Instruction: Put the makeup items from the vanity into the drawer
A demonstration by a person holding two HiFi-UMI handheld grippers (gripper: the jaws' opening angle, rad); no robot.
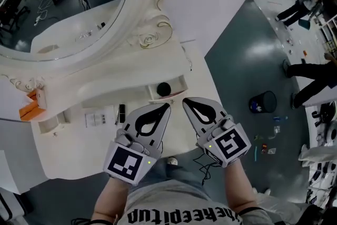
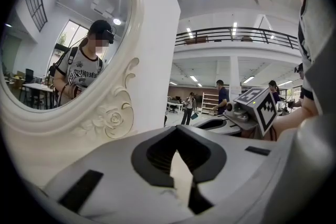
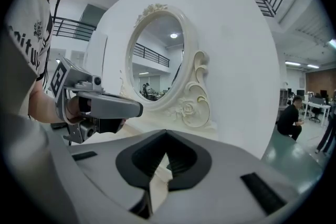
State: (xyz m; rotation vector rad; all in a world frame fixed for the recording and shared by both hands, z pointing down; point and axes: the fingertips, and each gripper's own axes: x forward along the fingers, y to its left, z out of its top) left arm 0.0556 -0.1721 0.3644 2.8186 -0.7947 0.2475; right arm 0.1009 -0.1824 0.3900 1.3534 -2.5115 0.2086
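The left gripper (image 2: pixel 176 128) has its jaws pressed together at the tips with nothing between them. The right gripper (image 3: pixel 167 132) is the same, its two jaws meeting in a point and empty. The two tips sit near each other, left beside right, above the front part of the white vanity top (image 1: pixel 73 150). Just ahead of both tips lies a small open drawer (image 1: pixel 180 81) with a round black item (image 1: pixel 164 89) inside it. Close to the left of the left jaws, a slim black makeup stick (image 1: pixel 122 113) lies on the top, and just beyond it is a pale boxy item (image 1: pixel 99 117) whose kind I cannot make out. Farther left, well apart from the jaws, an orange object (image 1: pixel 30 109) sits at the vanity's edge. Beyond the drawer rises the oval mirror (image 1: pixel 63 13) in its carved white frame (image 1: pixel 152 34).
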